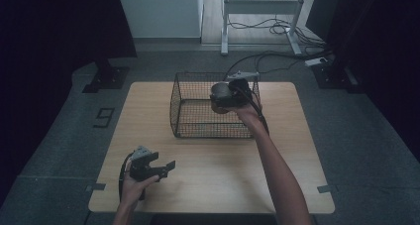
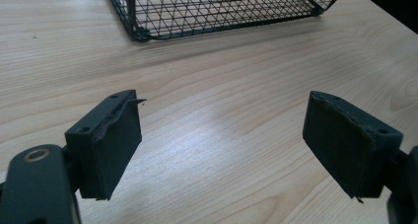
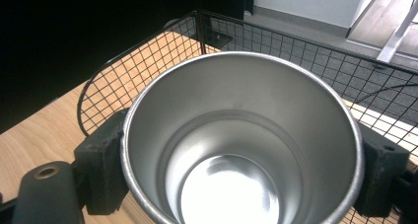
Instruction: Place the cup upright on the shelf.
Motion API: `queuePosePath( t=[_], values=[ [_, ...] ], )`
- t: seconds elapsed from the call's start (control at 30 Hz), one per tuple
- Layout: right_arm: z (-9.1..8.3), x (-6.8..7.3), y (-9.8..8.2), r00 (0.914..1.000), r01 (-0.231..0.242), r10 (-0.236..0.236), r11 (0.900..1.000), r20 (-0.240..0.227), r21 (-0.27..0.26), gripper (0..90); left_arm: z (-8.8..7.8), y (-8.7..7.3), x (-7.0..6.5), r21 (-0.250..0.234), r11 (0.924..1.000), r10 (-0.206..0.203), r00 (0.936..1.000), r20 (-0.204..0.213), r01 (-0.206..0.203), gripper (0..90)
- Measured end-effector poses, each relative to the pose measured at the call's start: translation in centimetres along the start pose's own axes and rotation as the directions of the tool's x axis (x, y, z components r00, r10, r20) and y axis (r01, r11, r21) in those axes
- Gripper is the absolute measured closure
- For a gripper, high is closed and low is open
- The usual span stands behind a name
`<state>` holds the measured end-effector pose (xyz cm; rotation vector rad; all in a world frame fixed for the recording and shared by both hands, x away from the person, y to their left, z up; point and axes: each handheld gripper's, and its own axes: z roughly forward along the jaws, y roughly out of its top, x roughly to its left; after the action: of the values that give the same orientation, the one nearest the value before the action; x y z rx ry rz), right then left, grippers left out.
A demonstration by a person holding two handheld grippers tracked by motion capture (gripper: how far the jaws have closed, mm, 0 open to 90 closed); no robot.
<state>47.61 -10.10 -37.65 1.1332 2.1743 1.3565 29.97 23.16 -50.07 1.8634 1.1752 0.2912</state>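
The right gripper (image 1: 221,97), pinching a shiny steel cup (image 3: 241,140), holds it over the black wire-mesh basket (image 1: 198,128) on the light wooden desk (image 1: 208,185), lowering and release seemingly left, while the left gripper (image 1: 166,168) hovers spread, empty.

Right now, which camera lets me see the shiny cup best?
The right gripper view: the metal cup is close up there, empty inside, squeezed between the right tool pads. In the high view it is a small dark shape over the wire basket. The left gripper view looks at bare table and basket.
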Motion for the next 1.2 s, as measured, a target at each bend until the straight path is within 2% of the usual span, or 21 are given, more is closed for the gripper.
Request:
queuePosePath(
  t=[0.33, 0.43, 0.57, 0.7, 1.0, 1.2],
  values=[
    [1.7, -0.9, 0.2, 0.9999, -0.002, 0.002, 1.000, -0.012, 0.017, 14.9, 0.3, 0.0, -0.4, 0.012, 0.9998, 0.013, 0.9999, -0.003, -0.013, 15.1],
    [2.1, -1.4, 0.0, 0.9999, -0.009, 0.010, 1.000, -0.012, 0.021, 14.9, 0.6, -0.1, -0.8, 0.025, 0.9995, 0.021, 0.9998, 0.000, -0.021, 15.1],
    [2.7, -1.8, -0.1, 0.9998, -0.021, 0.022, 0.999, -0.005, 0.030, 14.9, 0.7, 0.0, -1.1, 0.019, 0.9996, 0.023, 0.9997, 0.004, -0.023, 15.2],
    [3.9, -2.7, 0.0, 0.9992, -0.039, 0.039, 0.998, 0.006, 0.043, 14.9, 1.1, 0.0, -2.0, 0.030, 0.9983, 0.050, 0.9986, 0.018, -0.051, 15.1],
    [5.2, -2.9, 0.0, 0.9998, -0.021, 0.021, 0.997, 0.004, 0.072, 14.9, 1.3, -0.2, -1.8, 0.040, 0.9979, 0.051, 0.9987, 0.004, -0.051, 15.1],
    [6.0, -3.8, -0.4, 0.9994, -0.033, 0.032, 0.996, 0.011, 0.079, 14.9, 1.3, -0.3, -1.6, 0.041, 0.9980, 0.049, 0.9988, 0.006, -0.049, 15.1]
  ],
)
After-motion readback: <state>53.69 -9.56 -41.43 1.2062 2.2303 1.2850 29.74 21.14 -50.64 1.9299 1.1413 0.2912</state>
